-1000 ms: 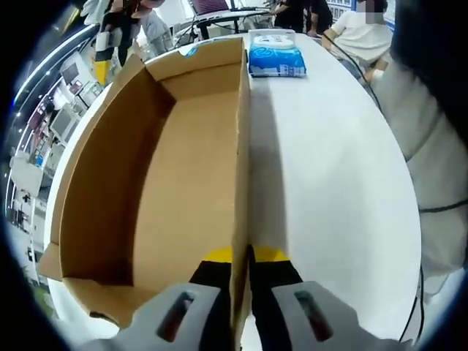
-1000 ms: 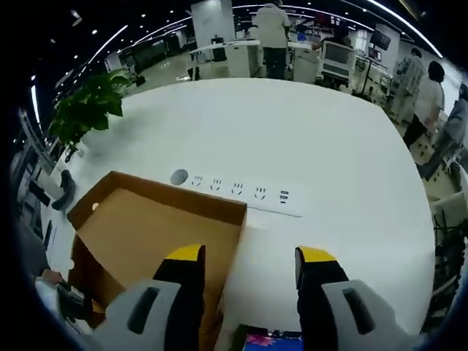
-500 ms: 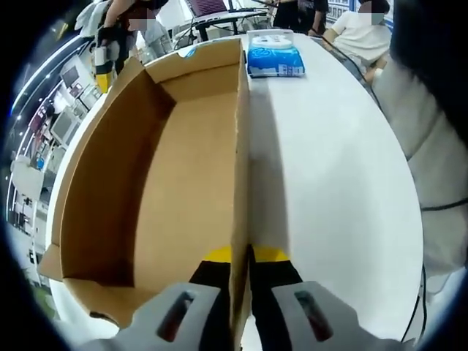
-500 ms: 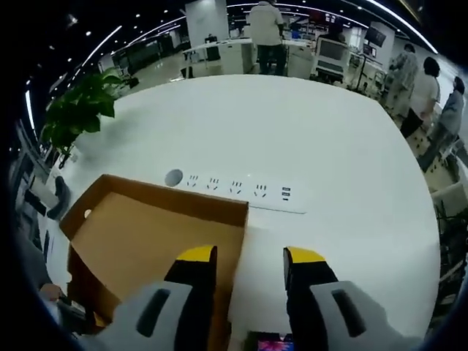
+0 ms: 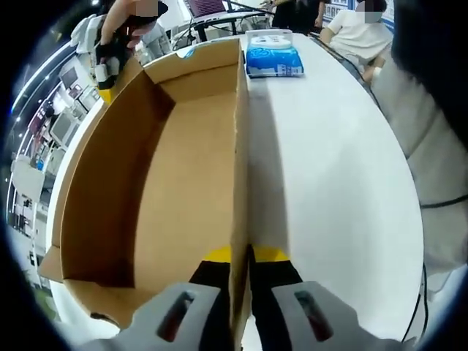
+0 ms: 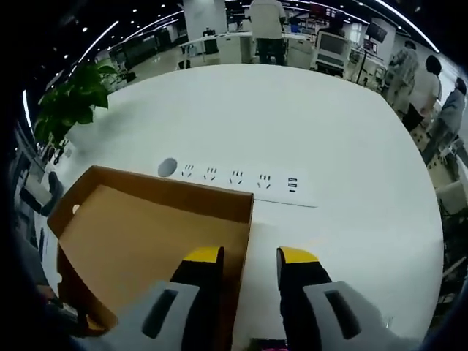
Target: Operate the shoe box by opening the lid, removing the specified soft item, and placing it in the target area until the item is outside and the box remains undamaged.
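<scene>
The open cardboard shoe box point(image 5: 183, 168) lies on the white table point(image 5: 329, 183), and its inside is bare brown board. My left gripper point(image 5: 245, 256) is shut on the box's right wall near the close end. A blue soft pack point(image 5: 275, 58) lies on the table just past the box's far right corner. In the right gripper view, my right gripper point(image 6: 248, 256) is open, with one jaw on each side of a box wall point(image 6: 245, 234). In the left gripper view the right gripper point(image 5: 104, 86), held by a hand, is at the box's far left corner.
A white power strip point(image 6: 238, 179) lies on the table just beyond the box. A potted plant point(image 6: 69, 102) stands past the table's edge. People stand and sit around desks point(image 6: 267, 22) in the background. The person's light sleeve point(image 5: 431, 146) runs along the table's right side.
The right gripper's jaws have narrowed around the box wall, and it has come down over the box's far left corner. The left gripper and the box have not moved.
</scene>
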`<state>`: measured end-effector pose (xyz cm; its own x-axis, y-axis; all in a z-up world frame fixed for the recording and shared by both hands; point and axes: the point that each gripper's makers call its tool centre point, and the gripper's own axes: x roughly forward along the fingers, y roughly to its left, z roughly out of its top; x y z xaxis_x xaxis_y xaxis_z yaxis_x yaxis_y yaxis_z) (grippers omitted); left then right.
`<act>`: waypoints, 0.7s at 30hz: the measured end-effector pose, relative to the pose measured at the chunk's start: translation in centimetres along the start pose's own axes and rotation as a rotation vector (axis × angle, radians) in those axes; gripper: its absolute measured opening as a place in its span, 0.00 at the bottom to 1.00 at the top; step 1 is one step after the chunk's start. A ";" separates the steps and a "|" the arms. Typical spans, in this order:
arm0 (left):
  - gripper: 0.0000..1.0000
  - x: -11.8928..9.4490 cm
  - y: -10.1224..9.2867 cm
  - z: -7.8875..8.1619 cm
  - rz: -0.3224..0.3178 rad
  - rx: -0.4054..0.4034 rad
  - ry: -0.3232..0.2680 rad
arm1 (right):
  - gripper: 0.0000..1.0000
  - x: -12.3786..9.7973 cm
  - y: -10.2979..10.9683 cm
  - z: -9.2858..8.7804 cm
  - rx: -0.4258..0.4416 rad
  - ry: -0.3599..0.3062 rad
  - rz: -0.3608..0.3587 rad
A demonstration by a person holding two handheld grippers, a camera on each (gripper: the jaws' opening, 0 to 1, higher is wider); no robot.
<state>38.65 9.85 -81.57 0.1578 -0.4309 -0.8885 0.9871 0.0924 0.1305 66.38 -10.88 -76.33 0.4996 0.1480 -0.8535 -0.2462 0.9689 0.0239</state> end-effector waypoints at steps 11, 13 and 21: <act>0.02 -0.1 -0.1 -0.1 -0.001 0.002 -0.002 | 0.00 0.4 0.7 -1.0 0.031 0.014 -0.003; 0.02 -0.1 -0.1 -0.1 -0.001 0.004 -0.002 | 0.00 0.2 0.7 -1.0 0.027 0.008 0.002; 0.02 -0.1 -0.1 -0.1 0.013 0.024 -0.006 | 0.00 -0.5 0.8 -0.8 0.089 0.001 0.022</act>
<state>38.55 9.93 -81.55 0.1704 -0.4354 -0.8839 0.9854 0.0763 0.1524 65.25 -10.31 -76.32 0.4938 0.1691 -0.8530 -0.1822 0.9793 0.0886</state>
